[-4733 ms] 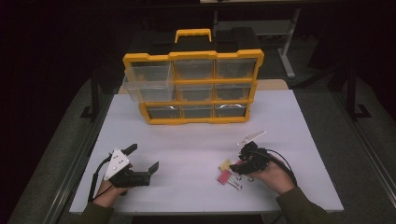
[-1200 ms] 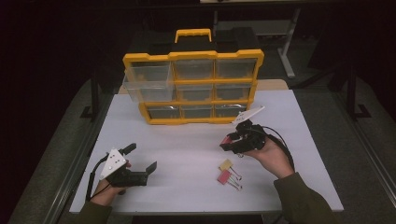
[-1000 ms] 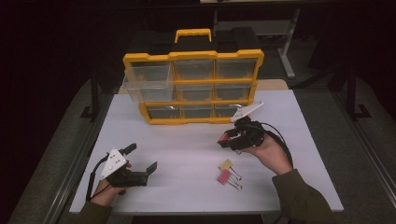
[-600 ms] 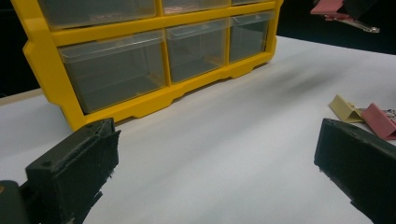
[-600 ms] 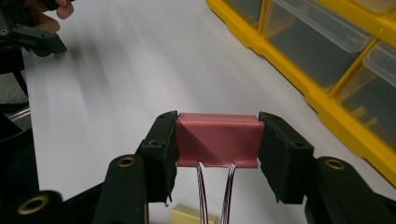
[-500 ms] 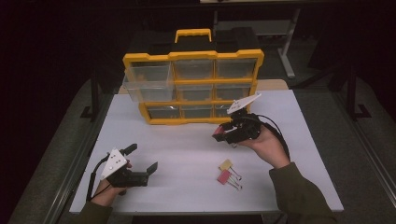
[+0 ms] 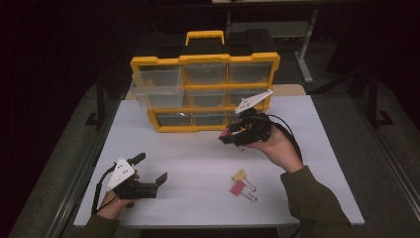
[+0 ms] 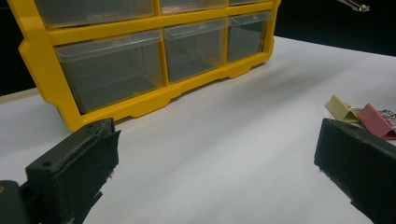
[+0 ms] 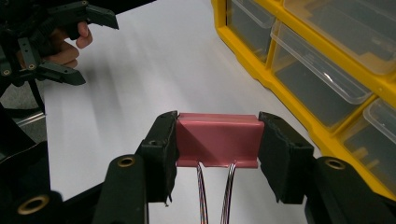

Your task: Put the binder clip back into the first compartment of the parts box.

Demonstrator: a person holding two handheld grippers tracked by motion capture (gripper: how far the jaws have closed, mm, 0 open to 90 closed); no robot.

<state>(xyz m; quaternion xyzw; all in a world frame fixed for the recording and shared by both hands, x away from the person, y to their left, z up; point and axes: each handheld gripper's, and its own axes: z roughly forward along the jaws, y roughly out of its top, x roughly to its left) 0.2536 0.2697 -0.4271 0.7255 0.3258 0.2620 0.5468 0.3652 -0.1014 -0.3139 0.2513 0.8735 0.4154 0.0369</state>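
White tabletop (image 7: 198, 158) carries a yellow organizer (image 7: 204, 91) of clear drawers at its far side, its top-left drawer (image 7: 156, 85) pulled out. Above the table just in front of the organizer's right end, the right gripper (image 7: 229, 136) pinches a red clip (image 9: 217, 138) between its pads, the clip's wire handles pointing back toward the hand. Near the front left edge the left gripper (image 7: 151, 171) rests with jaws spread wide and nothing between them, well apart from a yellow clip (image 7: 239, 175) and a second red clip (image 7: 237, 187) lying together near the front right.
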